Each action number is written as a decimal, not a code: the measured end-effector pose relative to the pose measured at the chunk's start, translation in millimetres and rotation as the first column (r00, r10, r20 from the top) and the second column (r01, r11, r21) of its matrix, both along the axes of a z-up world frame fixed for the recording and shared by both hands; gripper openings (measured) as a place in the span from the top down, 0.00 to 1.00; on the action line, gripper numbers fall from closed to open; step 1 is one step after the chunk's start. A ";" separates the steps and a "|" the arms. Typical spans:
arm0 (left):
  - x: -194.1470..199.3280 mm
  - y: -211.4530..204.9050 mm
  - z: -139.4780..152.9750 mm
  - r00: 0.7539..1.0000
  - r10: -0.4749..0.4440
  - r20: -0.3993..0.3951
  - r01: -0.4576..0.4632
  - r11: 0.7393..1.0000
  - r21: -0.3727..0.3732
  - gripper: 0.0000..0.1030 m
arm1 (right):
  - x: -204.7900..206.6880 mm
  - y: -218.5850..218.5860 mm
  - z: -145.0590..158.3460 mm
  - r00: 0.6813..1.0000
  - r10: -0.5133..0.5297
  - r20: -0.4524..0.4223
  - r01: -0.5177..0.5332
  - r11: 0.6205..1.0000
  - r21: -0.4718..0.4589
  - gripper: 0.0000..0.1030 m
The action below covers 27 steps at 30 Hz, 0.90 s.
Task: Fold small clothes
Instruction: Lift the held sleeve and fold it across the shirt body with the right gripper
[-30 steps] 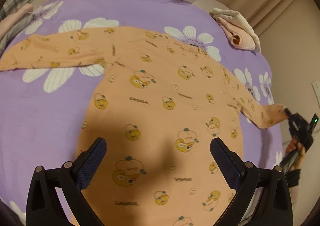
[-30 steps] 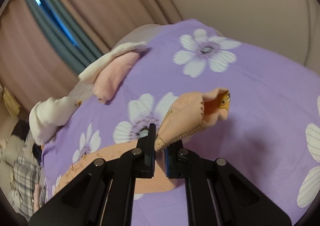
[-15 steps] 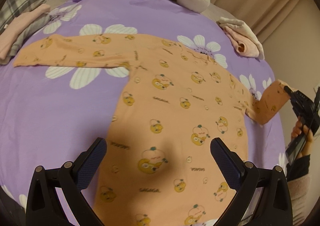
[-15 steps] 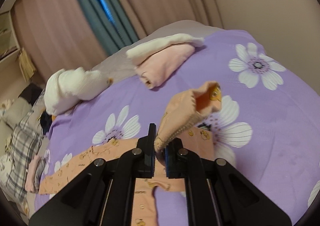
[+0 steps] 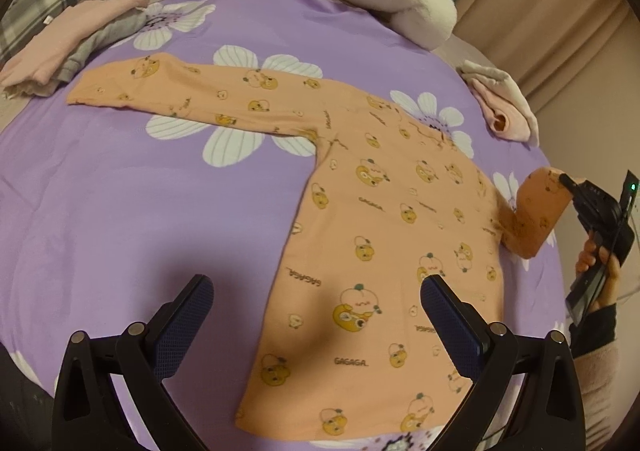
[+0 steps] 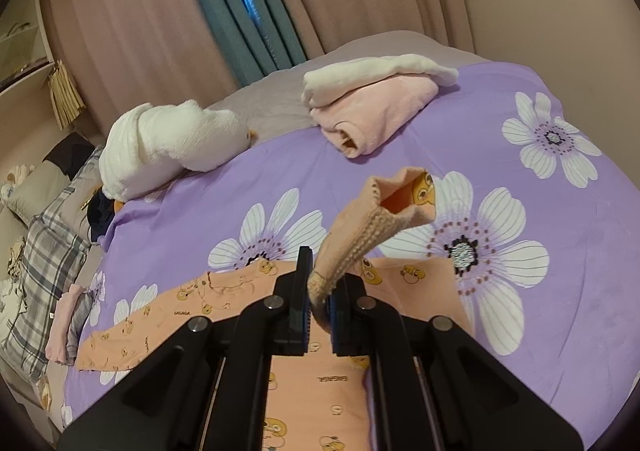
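A small orange shirt (image 5: 384,219) with little pumpkin pictures lies flat on the purple bed cover (image 5: 120,211). It sits in the middle of the bed, front up, so it is ready for folding. One long sleeve (image 5: 192,91) is stretched out flat toward the bed's left edge, as the left wrist view shows it.

The other sleeve is lifted off the bed. The right gripper (image 6: 318,311) is pinched tight on the sleeve cuff (image 6: 396,207), and the cuff pokes up past the jaws with its open end showing. Holding the sleeve by the tip lets the whole sleeve swing over in one go. The sleeve bends up from the shoulder near the bed's right edge, so it looks like it is being carried across onto the body of the shirt.

The left gripper (image 5: 316,327) is held over the bottom part of the shirt. Its jaws are spread wide and nothing is between them. It may be waiting there to press the shirt down or to take the other sleeve.

A folded pink and white piece (image 6: 376,107) rests near the bed's far edge, out of the way. A pink and grey pile (image 5: 76,47) lies at the left edge. A white plush toy (image 6: 168,147) sits at the far side.
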State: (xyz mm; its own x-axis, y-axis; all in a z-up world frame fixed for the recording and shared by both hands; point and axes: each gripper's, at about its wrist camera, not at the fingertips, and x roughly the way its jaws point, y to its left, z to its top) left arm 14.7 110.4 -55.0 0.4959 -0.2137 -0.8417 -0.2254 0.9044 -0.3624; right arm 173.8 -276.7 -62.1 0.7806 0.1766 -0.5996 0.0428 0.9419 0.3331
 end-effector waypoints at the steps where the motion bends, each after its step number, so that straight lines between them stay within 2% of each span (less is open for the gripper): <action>1: -0.6 1.2 0.4 1.000 0.001 0.001 -0.001 1.000 -0.002 0.01 | 1.3 5.2 0.1 1.000 0.006 -0.002 -0.006 1.000 -0.004 0.93; 17: -1.1 23.3 -5.1 1.000 0.021 0.003 -0.021 1.000 -0.023 0.01 | 15.4 74.5 5.8 0.995 0.094 -0.008 -0.095 0.993 -0.073 0.93; 27: 0.3 32.8 -8.8 0.999 0.039 -0.006 -0.039 0.999 -0.032 0.01 | 19.3 115.6 -3.7 0.987 0.158 -0.033 -0.161 0.979 -0.126 0.93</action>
